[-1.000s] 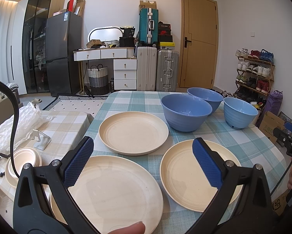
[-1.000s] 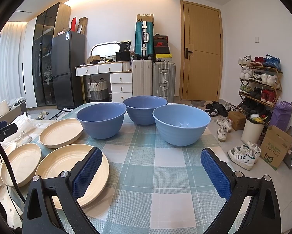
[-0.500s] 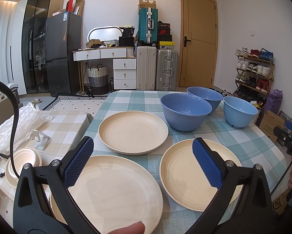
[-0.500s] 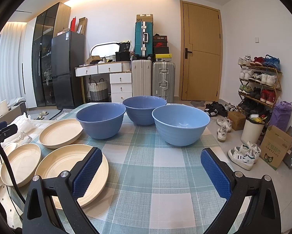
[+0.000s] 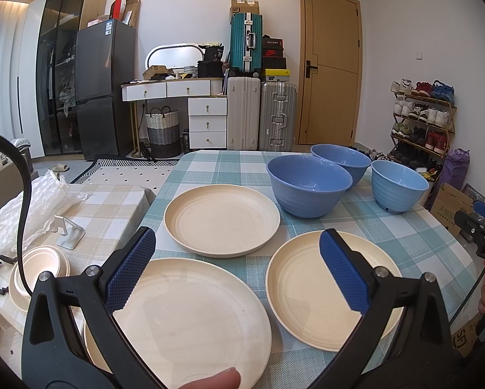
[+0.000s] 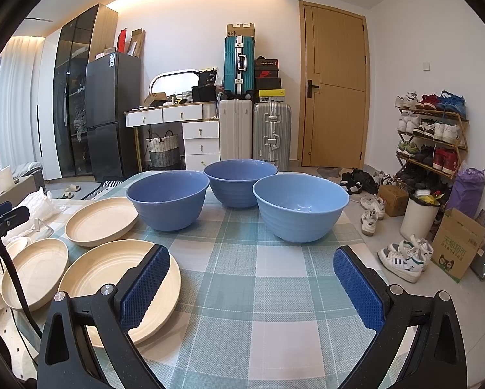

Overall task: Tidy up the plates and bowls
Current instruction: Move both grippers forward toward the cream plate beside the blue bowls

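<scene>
I see the bench [image 6: 258, 291] w/ three cream plates [image 5: 222, 218] left, three blue bowls [image 6: 302, 207] further back. My left gripper [image 5: 236, 272] hovers level over the two near plates, jaws spread, empty. Right gripper [image 6: 251, 287] hovers over bare cloth, jaws released, bowls ahead.

I see three cream plates [image 5: 222, 219] lying flat and separate on the left of the checked cloth, none stacked. Behind them to the right, three blue bowls [image 6: 167, 203] stand upright, clustered close; the rightmost one is paler.
</scene>
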The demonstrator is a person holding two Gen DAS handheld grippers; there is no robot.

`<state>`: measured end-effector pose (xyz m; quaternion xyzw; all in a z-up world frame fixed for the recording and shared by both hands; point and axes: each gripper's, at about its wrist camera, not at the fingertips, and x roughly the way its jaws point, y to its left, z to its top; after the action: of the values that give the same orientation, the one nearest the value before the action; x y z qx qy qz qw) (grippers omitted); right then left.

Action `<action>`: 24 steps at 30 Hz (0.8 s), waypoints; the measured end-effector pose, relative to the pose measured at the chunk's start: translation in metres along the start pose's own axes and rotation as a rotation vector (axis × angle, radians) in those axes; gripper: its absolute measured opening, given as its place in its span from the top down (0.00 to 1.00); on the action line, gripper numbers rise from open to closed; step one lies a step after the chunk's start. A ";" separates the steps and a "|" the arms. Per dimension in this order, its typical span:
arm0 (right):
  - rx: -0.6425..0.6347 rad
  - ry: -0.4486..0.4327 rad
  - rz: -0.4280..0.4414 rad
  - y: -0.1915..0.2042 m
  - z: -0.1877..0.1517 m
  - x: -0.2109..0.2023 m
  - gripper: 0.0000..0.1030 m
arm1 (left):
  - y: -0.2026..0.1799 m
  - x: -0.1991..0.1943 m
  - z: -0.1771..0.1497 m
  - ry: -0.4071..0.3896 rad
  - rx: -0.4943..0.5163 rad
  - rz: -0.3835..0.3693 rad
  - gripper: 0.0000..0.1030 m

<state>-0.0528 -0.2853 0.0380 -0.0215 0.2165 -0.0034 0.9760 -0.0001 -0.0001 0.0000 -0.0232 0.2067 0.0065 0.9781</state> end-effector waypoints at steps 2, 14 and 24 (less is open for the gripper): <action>0.000 0.000 0.000 0.000 0.000 0.000 0.00 | 0.000 0.000 0.000 0.000 0.001 0.000 0.02; -0.016 -0.007 0.082 0.024 0.017 0.004 0.00 | 0.006 -0.006 0.004 -0.010 -0.003 0.012 0.02; -0.031 -0.013 0.208 0.059 0.036 0.014 0.00 | 0.041 -0.025 0.023 -0.030 -0.008 0.056 0.02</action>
<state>-0.0252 -0.2249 0.0625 -0.0139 0.2115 0.1013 0.9720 -0.0140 0.0416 0.0295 -0.0211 0.1927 0.0349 0.9804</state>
